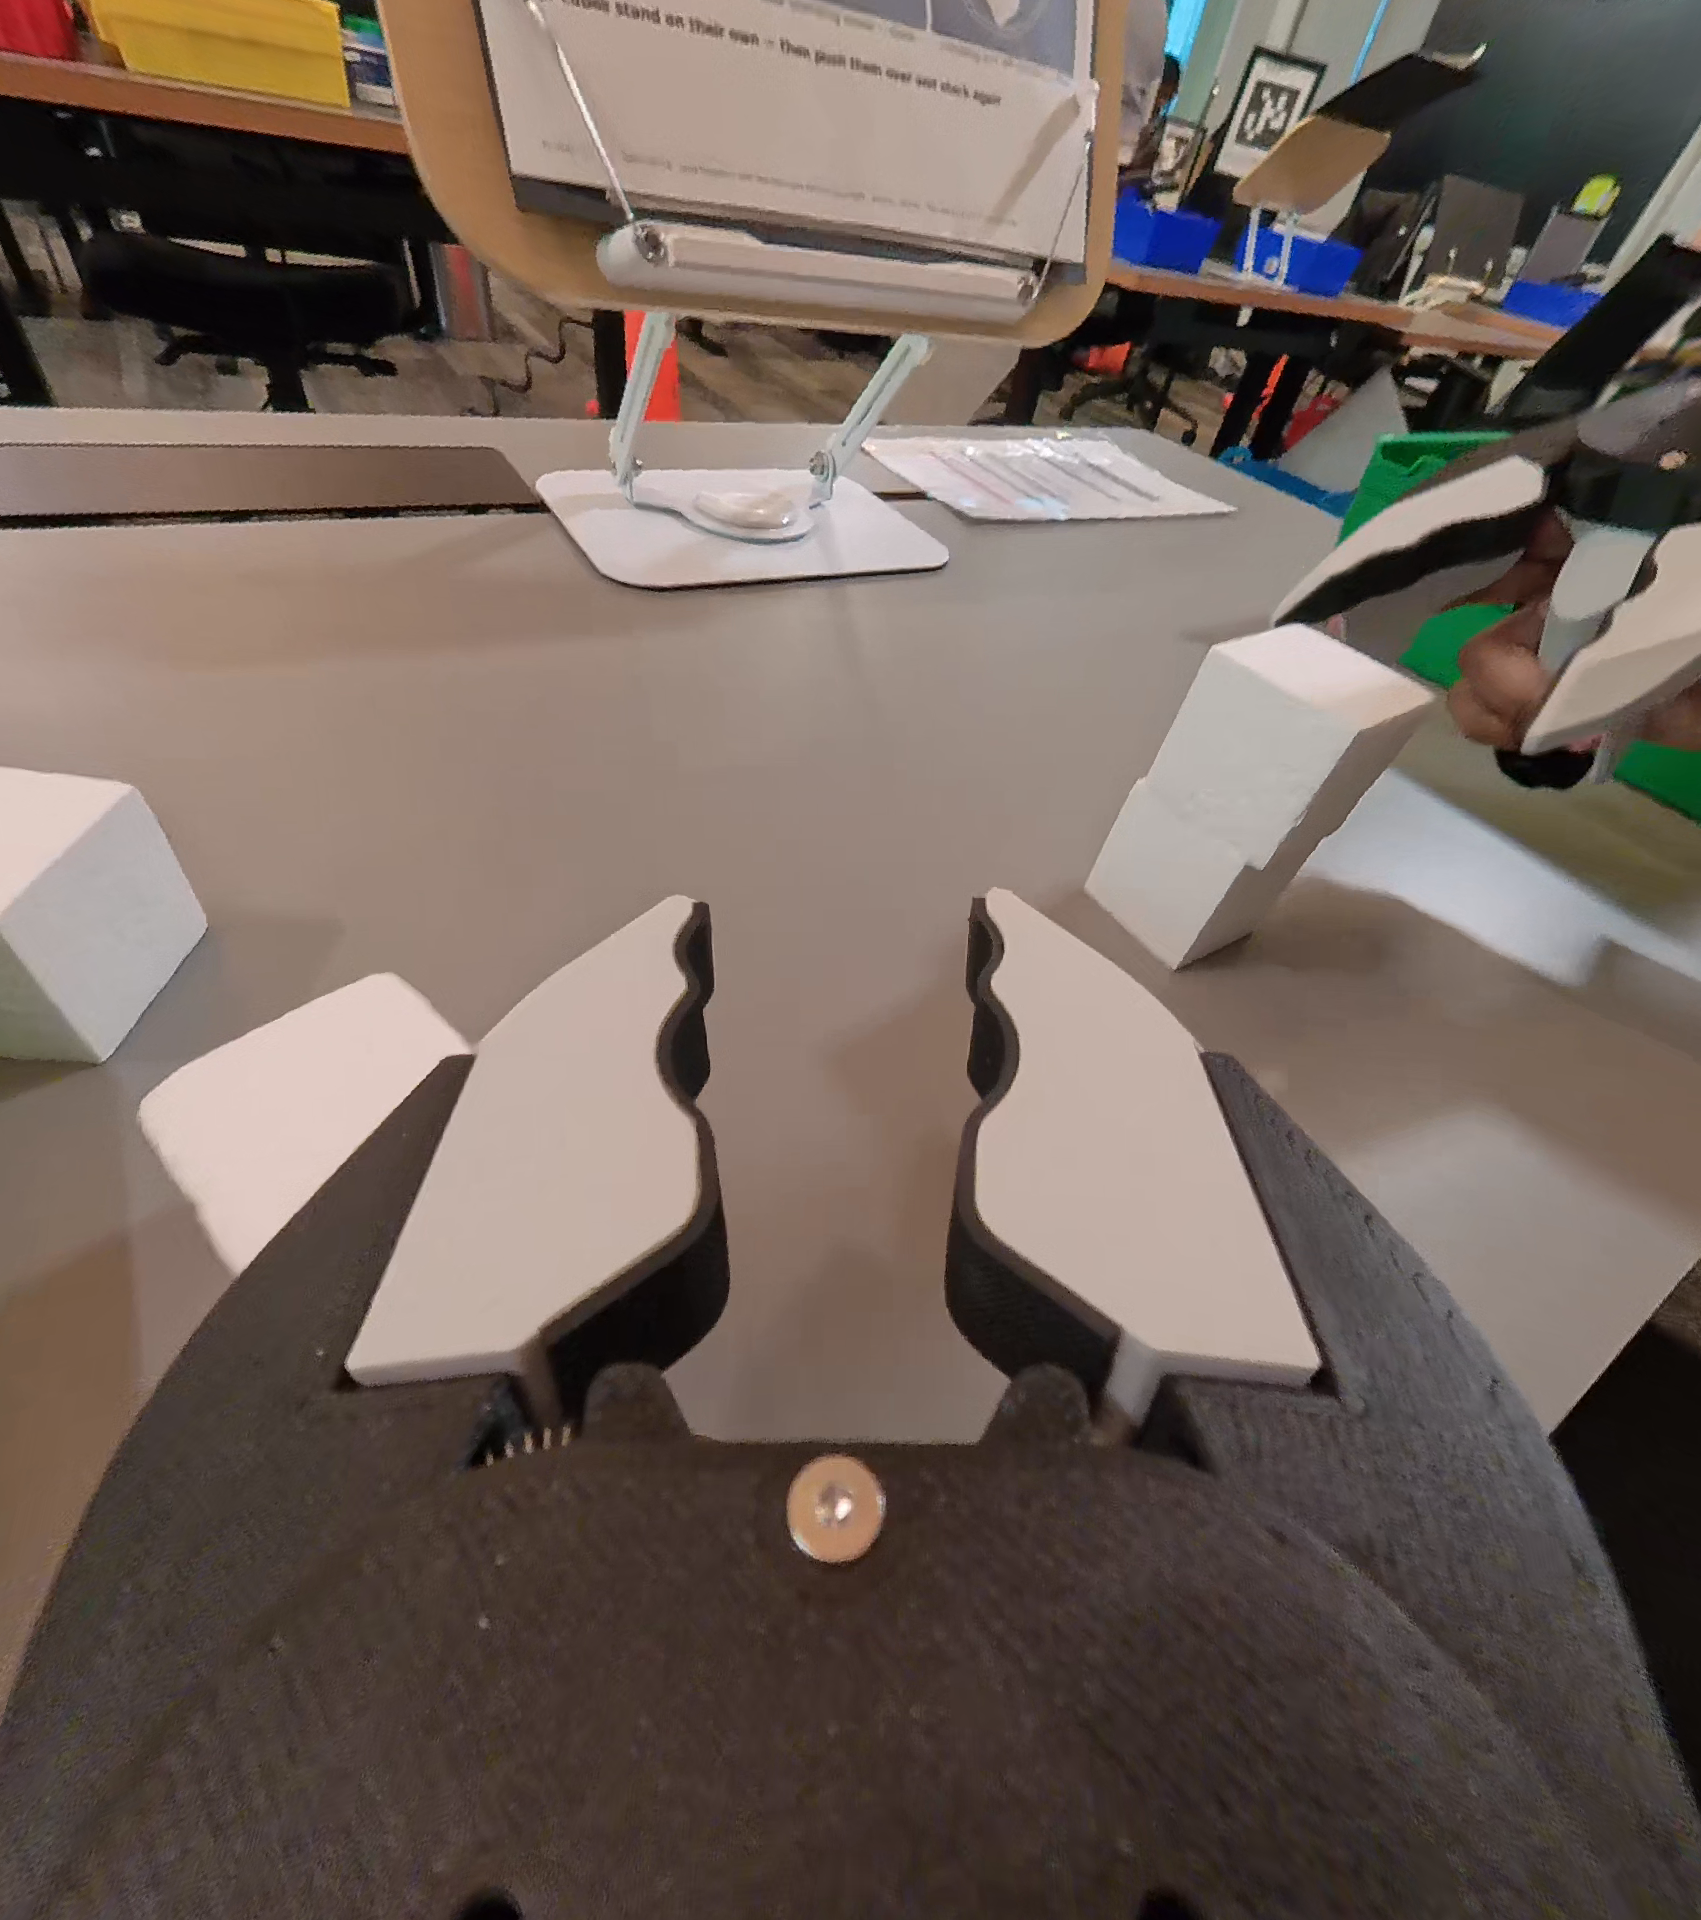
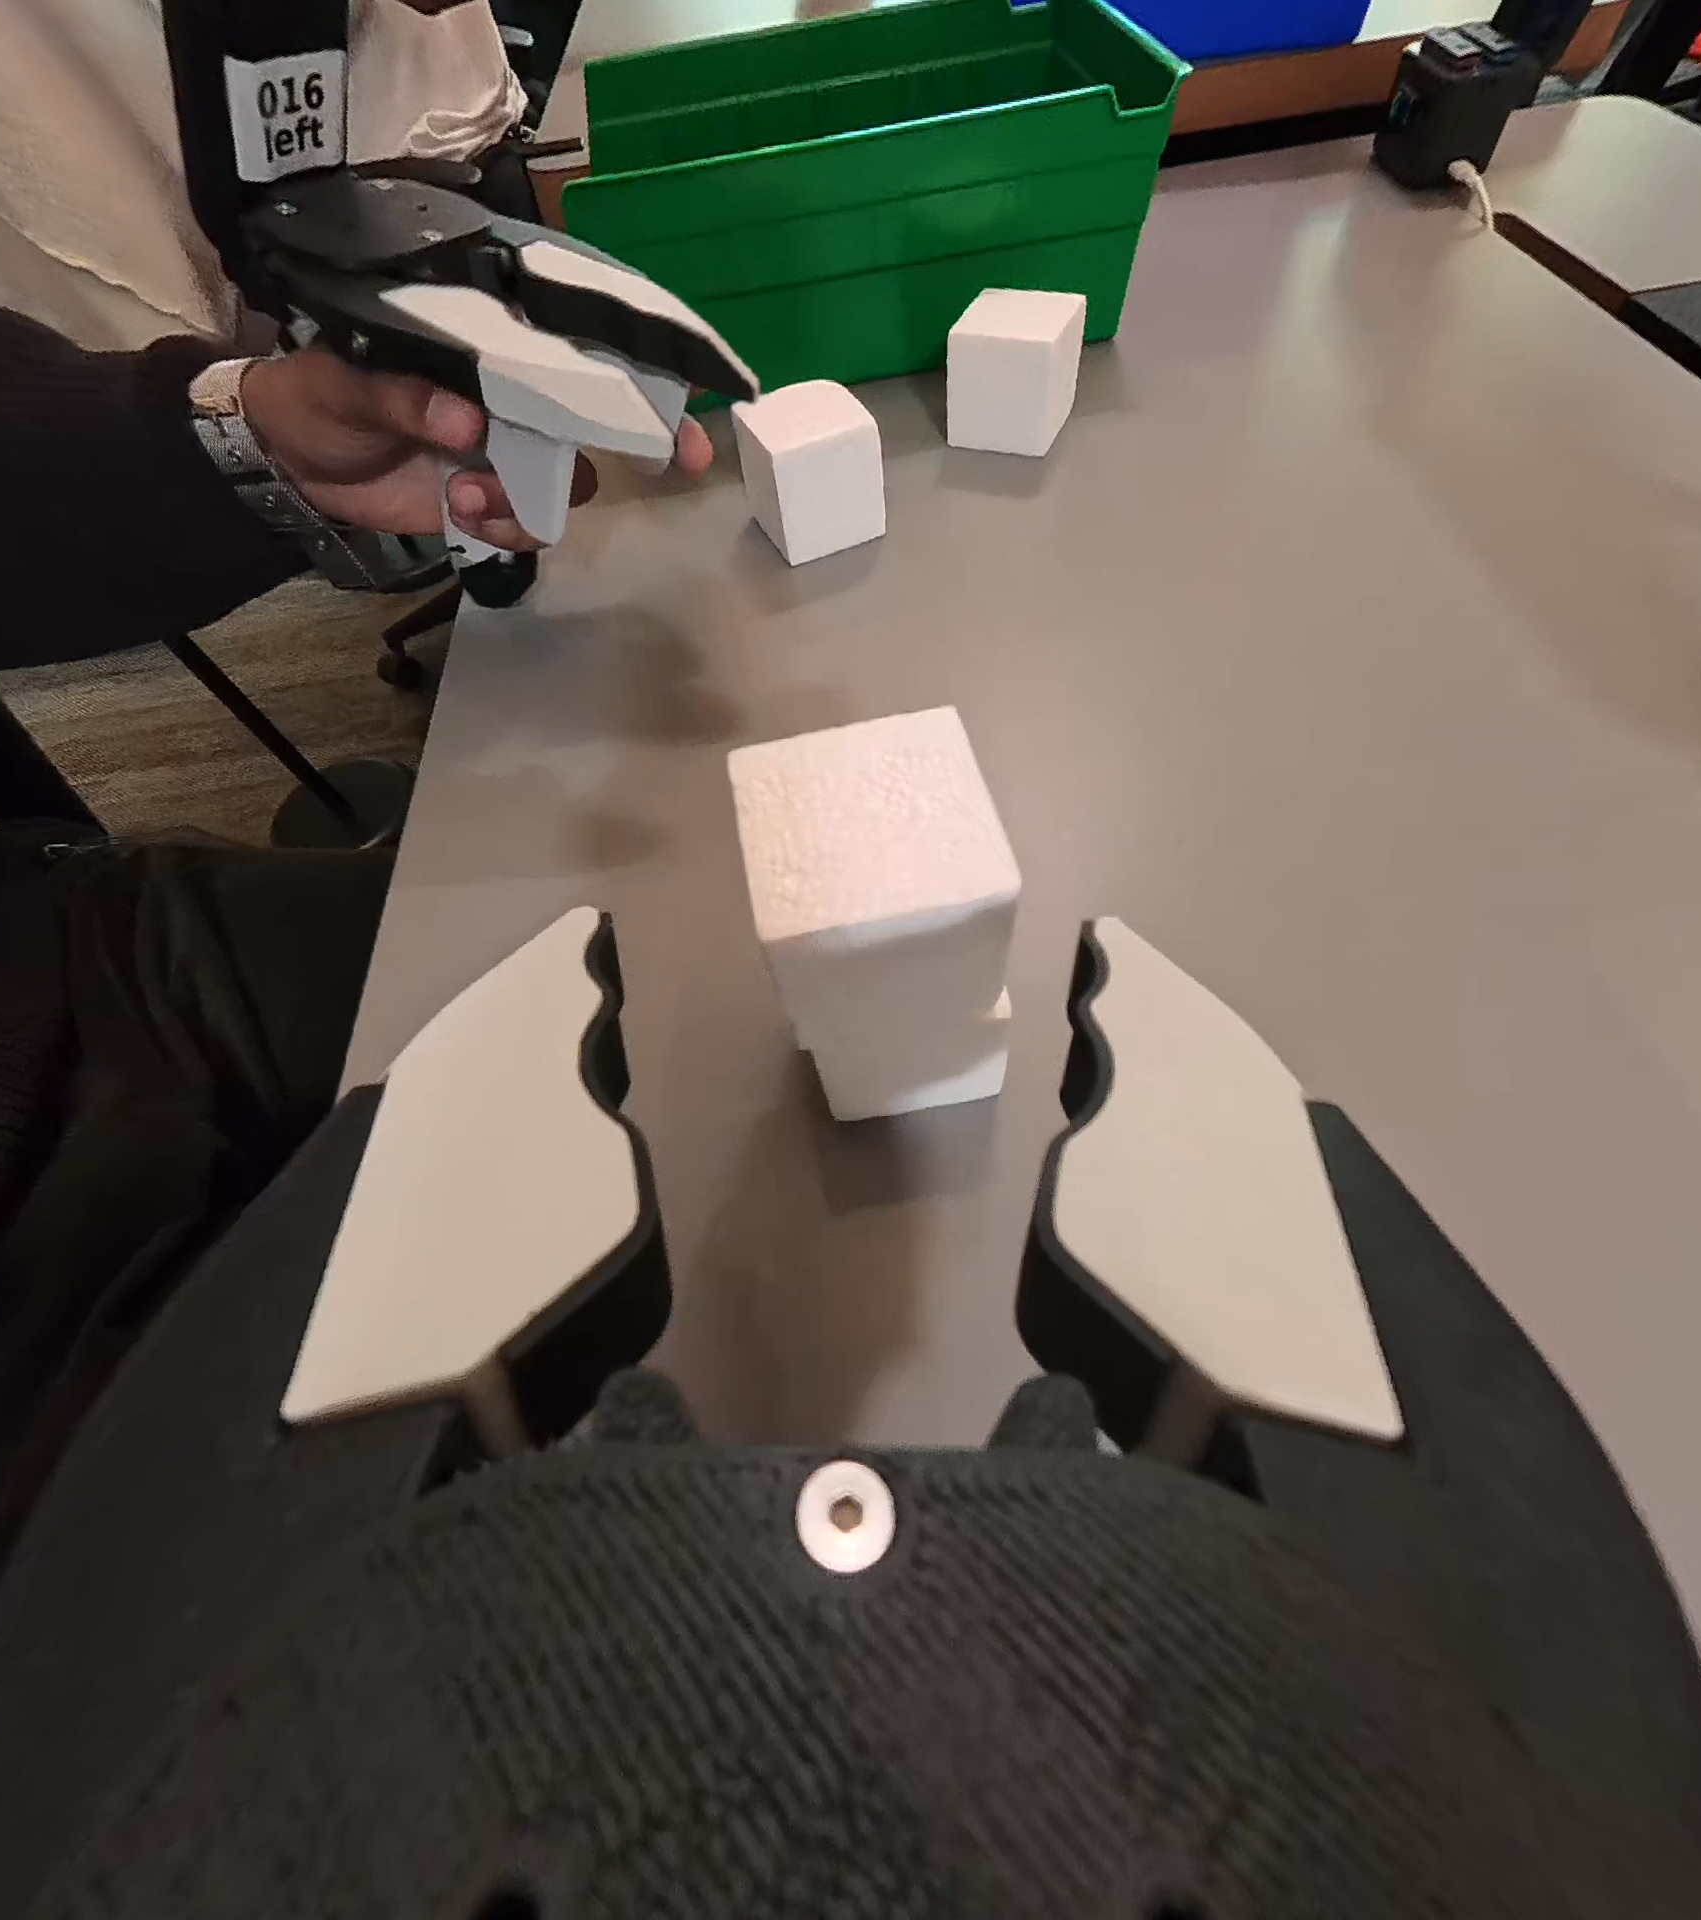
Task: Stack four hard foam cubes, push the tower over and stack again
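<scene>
while my left gripper [image 1: 838, 1023] stands parted and empty over the grey table [image 1: 825, 727], two foam blocks [image 1: 25, 914] lie just left. my right gripper [image 2: 846, 1029] gapes empty behind the two-block stack [image 2: 882, 904].

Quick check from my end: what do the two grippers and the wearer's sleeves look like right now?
Both the left gripper and right gripper have textured black bodies, a silver centre screw, and pale grey fingers with wavy black inner edges. The left one carries a white label. The hand holding it wears a dark ribbed sleeve and metal watchband.
</scene>
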Demonstrator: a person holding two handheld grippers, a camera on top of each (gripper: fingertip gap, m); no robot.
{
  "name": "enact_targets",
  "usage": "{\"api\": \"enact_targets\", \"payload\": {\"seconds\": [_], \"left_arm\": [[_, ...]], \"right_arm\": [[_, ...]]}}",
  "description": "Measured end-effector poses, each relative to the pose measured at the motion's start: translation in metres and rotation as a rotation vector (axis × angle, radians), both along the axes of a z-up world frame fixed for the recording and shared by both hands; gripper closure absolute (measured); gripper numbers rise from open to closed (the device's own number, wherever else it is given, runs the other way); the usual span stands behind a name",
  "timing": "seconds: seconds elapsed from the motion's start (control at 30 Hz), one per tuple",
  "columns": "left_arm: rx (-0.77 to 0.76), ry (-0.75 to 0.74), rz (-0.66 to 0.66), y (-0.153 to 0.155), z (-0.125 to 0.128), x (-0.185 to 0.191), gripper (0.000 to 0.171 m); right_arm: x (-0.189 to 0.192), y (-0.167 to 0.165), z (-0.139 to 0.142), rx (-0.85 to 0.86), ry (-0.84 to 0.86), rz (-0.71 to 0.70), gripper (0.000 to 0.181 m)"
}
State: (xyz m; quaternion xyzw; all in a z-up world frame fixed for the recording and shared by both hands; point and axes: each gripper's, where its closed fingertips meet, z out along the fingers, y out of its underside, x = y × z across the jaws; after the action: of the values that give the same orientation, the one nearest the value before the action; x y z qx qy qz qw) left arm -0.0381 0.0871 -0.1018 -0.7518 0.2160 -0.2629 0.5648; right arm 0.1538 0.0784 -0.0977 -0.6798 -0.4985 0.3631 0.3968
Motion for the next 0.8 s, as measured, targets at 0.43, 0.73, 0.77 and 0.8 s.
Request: {"api": "enact_targets", "payload": {"seconds": [0.43,0.73,0.77,0.8], "left_arm": [[0.110,0.030,-0.200,0.032,0.017,0.111,0.120],[0.132,0.066,-0.327,0.019,0.018,0.109,0.148],[0.136,0.044,-0.358,0.010,0.021,0.106,0.150],[0.146,0.037,-0.357,0.004,0.023,0.099,0.153]], "right_arm": [[0.078,-0.060,0.010,0.037,-0.008,-0.235,0.090],[0.050,-0.088,0.058,0.102,0.147,-0.137,0.108],[0.047,-0.082,0.066,0.117,0.180,-0.134,0.107],[0.047,-0.074,0.069,0.123,0.194,-0.139,0.106]]}}
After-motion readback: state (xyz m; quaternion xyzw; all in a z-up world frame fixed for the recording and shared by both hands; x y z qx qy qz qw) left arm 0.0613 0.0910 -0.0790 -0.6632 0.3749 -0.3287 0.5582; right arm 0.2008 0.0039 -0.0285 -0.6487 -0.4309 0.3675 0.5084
